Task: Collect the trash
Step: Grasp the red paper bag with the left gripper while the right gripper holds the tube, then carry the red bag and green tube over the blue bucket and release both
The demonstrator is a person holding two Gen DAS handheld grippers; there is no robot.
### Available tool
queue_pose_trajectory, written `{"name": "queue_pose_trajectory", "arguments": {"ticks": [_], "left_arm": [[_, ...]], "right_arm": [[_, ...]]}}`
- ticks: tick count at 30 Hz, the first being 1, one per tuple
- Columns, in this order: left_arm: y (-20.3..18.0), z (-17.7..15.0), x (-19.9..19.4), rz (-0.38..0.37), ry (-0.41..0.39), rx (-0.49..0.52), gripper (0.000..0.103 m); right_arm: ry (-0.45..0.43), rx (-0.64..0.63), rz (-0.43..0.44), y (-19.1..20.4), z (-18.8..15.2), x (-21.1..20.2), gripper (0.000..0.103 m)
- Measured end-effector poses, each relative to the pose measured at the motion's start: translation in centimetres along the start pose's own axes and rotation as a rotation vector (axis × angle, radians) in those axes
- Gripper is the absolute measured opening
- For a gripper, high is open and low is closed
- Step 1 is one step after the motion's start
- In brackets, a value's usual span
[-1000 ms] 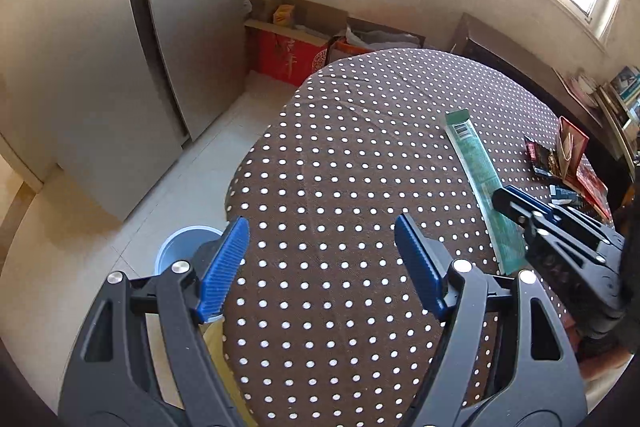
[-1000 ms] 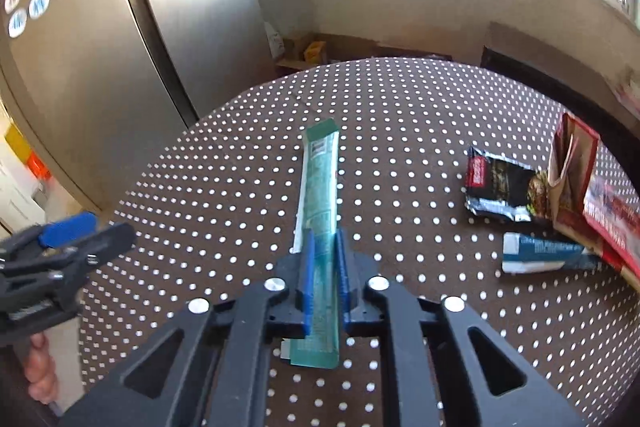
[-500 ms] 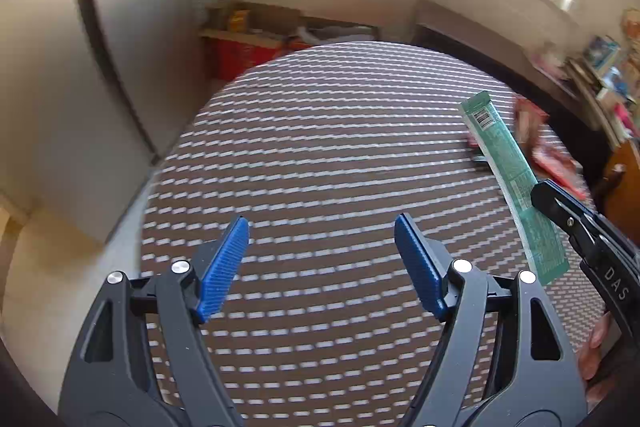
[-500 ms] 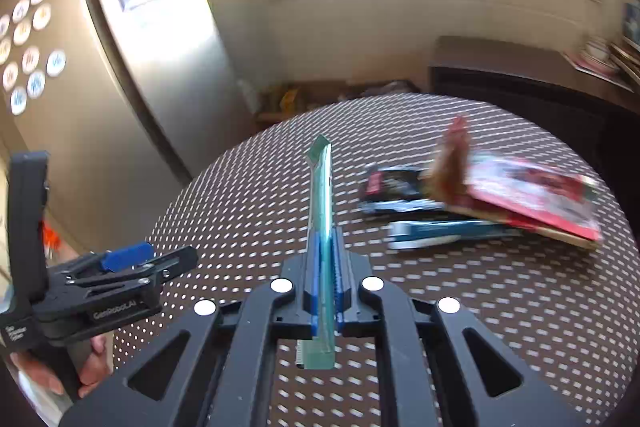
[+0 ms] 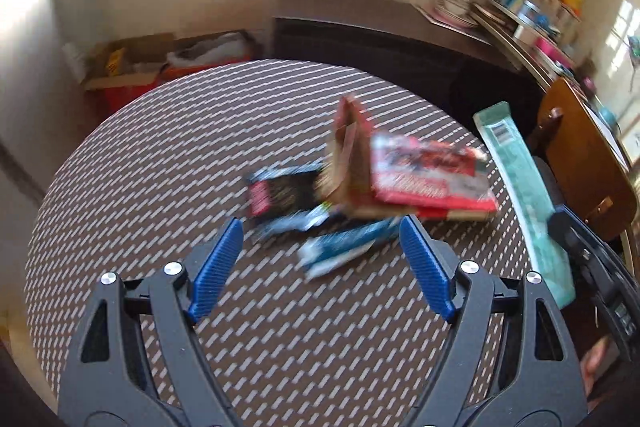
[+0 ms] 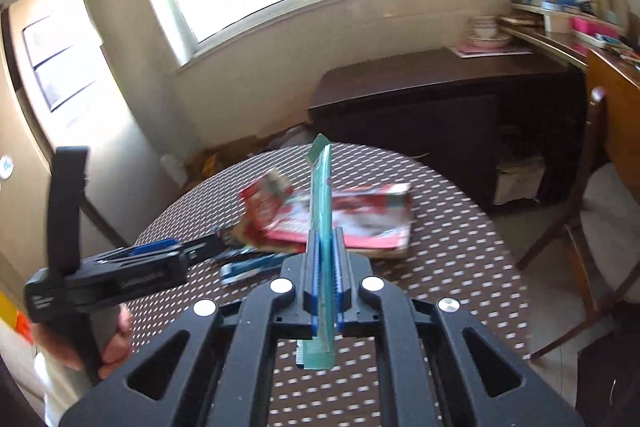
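Observation:
My right gripper (image 6: 325, 247) is shut on a long green wrapper (image 6: 322, 195) and holds it edge-up above the round dotted table (image 6: 460, 267); the wrapper also shows in the left wrist view (image 5: 520, 187). My left gripper (image 5: 320, 255) is open and empty, just short of a blue wrapper (image 5: 344, 243). Behind that lie a black and red wrapper (image 5: 280, 191) and a red paper bag (image 5: 420, 175). The left wrist view is blurred by motion. In the right wrist view the left gripper (image 6: 168, 251) reaches in from the left toward the trash.
A dark cabinet (image 6: 440, 107) stands behind the table under the window. A wooden chair (image 5: 580, 163) is at the table's right side. Cardboard boxes (image 5: 132, 67) sit on the floor at the far left. Shelves with dishes and jars (image 5: 532, 11) line the right wall.
The right gripper has lifted the green wrapper off the table and tilted it up. The left gripper has swung right from the table's left edge to face the pile of wrappers.

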State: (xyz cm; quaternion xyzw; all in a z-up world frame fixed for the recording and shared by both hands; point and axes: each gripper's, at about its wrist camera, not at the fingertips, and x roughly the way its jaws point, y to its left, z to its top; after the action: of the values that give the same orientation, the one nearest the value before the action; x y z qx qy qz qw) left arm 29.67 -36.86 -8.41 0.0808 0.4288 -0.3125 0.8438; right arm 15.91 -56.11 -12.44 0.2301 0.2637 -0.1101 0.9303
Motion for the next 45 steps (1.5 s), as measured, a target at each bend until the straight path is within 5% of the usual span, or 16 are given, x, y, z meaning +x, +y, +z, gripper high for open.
{"name": "queue_pose_trajectory", "arguments": {"ticks": [7,8,9,12,21,28,45], "left_arm": [[-2.2,3.3,6.1,0.034,0.031,0.007,0.077],[-2.3,3.5,6.5,0.031,0.037,0.009,0.041],[-2.3,3.6,7.1,0.037,0.053,0.009,0.022],[-1.9,3.7,7.1,-0.001,0.06,0.0,0.011],[2.0,2.8,0.2,0.029,-0.054,-0.056,0.009],[7.8,0.9,-6.6,0.106,-0.152,-0.125,0.009],[27.6,-12.9,-21.2,0.434,-0.221,-0.436,0.009]], "right_arm": [[-0.028,0.072,-0.069,-3.3,0.2,-1.2,0.006],[-0.028,0.075,-0.071,-3.6,0.1,-1.2,0.006],[-0.029,0.08,-0.075,-3.7,0.2,-1.2,0.006],[-0.042,0.088,-0.09,-3.8,0.3,-1.1,0.006],[-0.08,0.019,-0.037,-0.3,1.8,-0.7,0.006],[-0.096,-0.081,0.108,7.3,2.2,-0.3,0.006],[0.055,-0.356,0.478,31.3,-4.7,2.0,0.006]]}}
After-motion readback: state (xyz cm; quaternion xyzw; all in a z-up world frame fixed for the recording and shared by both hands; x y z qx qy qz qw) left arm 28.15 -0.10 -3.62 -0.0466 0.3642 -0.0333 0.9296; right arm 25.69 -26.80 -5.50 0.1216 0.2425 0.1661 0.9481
